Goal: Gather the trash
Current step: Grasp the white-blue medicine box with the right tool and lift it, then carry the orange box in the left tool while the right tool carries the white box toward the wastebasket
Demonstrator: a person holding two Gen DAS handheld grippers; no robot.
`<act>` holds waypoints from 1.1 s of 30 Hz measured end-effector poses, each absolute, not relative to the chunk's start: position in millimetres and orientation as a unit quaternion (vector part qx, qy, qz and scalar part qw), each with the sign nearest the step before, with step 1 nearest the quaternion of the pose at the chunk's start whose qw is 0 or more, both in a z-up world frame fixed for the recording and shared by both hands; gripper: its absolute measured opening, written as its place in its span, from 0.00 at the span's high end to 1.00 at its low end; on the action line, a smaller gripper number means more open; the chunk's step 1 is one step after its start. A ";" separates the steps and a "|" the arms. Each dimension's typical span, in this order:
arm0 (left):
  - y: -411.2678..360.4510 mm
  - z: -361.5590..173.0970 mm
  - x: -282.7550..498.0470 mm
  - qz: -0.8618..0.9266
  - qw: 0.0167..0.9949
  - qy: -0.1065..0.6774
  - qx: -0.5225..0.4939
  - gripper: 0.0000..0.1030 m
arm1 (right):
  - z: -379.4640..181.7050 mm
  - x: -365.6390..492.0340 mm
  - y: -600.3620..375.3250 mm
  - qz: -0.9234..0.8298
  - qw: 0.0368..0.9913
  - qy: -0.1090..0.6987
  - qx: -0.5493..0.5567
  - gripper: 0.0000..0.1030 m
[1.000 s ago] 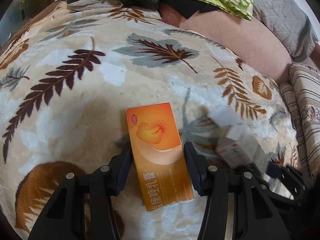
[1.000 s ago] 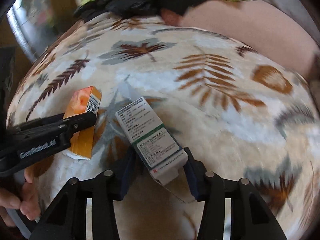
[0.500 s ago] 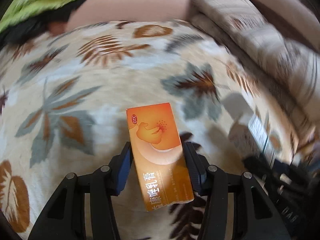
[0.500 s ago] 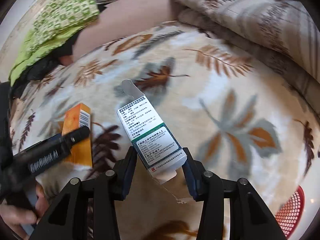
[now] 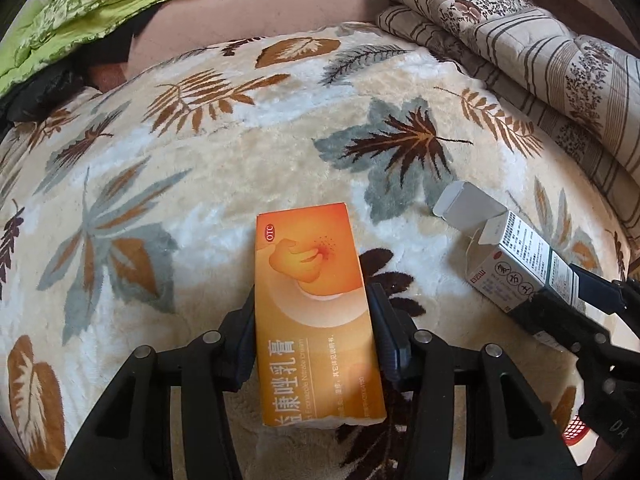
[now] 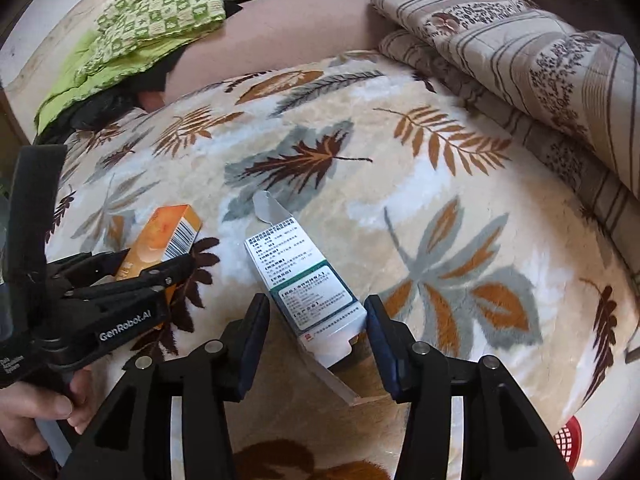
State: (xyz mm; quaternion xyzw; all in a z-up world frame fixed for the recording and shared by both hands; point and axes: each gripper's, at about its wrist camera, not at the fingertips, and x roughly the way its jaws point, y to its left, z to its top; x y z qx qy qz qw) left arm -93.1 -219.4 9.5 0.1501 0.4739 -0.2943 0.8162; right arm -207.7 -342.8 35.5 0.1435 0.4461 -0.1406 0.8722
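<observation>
Left wrist view: the left gripper squeezes the orange box tight above the leaf blanket. The right gripper has just been opening, with the white box loose between its fingers. Both boxes are probably going to the red basket.

Two black hand-held grippers, seen along their own fingers

Each gripper is built of matte black plastic: the left gripper and the right gripper are each formed of two broad arms with triangular cut-outs, narrowing to flat rectangular pads with a dark blue tint. Round silver screw heads are set at the joints, two on each arm. On the side of the left gripper, as seen from the right wrist view, white lettering "GenRobot.AI" is printed, and smaller white text is carried below it on the body. Beneath that lettering a bare hand is seen; no sleeve is shown.
</observation>
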 end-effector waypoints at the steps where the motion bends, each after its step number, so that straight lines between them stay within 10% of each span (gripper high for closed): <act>1: -218.7 9.9 -93.1 -0.295 0.816 0.474 0.149 0.53 | 33.7 -205.2 -341.1 -0.136 0.872 0.450 0.136 0.48; 33: -169.0 84.4 -201.3 -0.295 0.887 0.332 0.127 0.53 | 78.8 -317.7 -326.2 -0.230 0.896 0.335 0.181 0.53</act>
